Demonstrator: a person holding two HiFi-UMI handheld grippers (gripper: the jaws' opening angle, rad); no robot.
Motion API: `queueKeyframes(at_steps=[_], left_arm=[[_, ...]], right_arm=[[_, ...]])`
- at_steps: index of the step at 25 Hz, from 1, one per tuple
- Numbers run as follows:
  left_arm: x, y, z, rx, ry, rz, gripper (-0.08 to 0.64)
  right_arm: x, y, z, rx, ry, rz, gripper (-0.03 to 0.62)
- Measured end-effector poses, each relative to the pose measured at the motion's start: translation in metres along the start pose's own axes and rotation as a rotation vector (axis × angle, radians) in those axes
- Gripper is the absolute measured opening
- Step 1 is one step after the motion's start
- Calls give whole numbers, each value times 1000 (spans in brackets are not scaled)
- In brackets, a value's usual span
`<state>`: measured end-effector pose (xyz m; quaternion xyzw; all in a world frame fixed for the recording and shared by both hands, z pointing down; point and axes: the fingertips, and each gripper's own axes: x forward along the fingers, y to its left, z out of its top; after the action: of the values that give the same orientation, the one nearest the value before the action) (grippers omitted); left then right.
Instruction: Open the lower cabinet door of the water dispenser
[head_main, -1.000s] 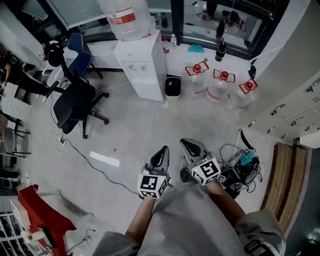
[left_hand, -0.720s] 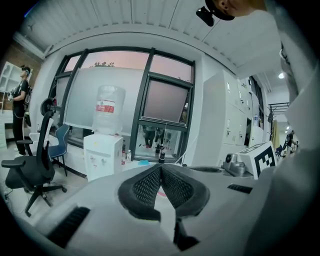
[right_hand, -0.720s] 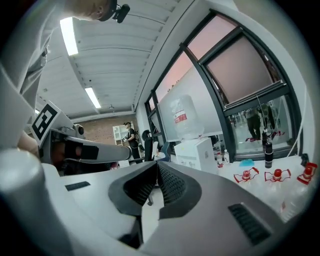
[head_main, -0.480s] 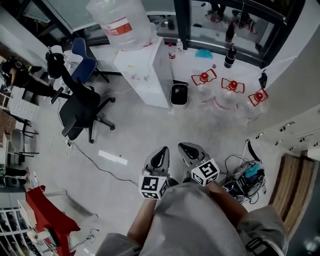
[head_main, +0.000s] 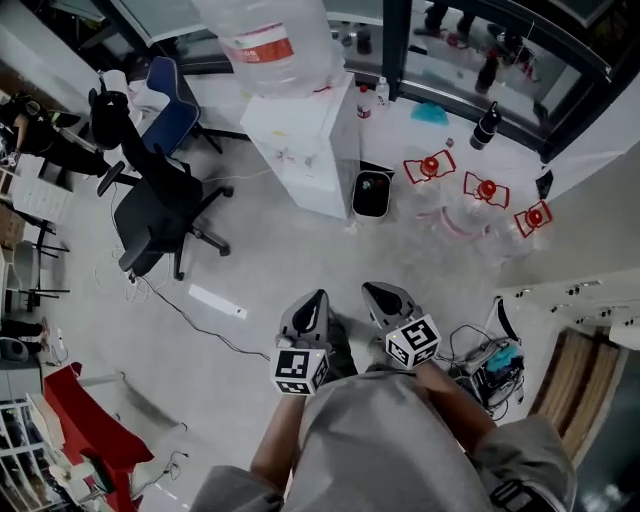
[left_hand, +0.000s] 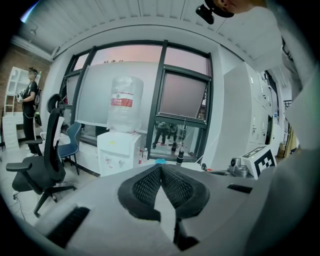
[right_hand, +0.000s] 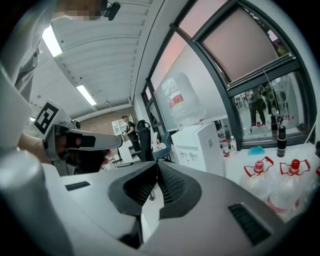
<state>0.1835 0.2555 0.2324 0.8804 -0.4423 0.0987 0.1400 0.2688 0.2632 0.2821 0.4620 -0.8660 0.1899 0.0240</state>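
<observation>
A white water dispenser (head_main: 308, 140) with a big clear bottle (head_main: 275, 42) on top stands by the window wall, well ahead of me. It also shows in the left gripper view as the dispenser (left_hand: 118, 154) and in the right gripper view as the dispenser (right_hand: 200, 145). Its lower door looks closed. My left gripper (head_main: 313, 303) and right gripper (head_main: 377, 295) are held side by side in front of my body, both shut with nothing between the jaws, far from the dispenser.
A black office chair (head_main: 160, 205) stands left of the dispenser. A small black bin (head_main: 371, 194) and three water jugs with red handles (head_main: 483, 195) sit to its right. Cables (head_main: 200, 330) and a white strip (head_main: 217, 301) lie on the floor; gear (head_main: 485, 358) lies at right.
The dispenser and chair have come closer and slid right in the head view as I walk toward them. Both grippers stay shut and side by side.
</observation>
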Motion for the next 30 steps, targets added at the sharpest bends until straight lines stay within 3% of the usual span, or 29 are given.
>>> queueKeyframes(at_steps=[11,21,30], left_arm=[[47,112,-5,-43,34,7,8],[73,203,-41,-116,36,75,8],[131,241,-75,-193,47,245,8]], right_arm=[[119,-34,-2,-44,101,-59,12],[199,-84,-52,-37,229,-97,12],[251,-143,-77,-91,367,30,14]])
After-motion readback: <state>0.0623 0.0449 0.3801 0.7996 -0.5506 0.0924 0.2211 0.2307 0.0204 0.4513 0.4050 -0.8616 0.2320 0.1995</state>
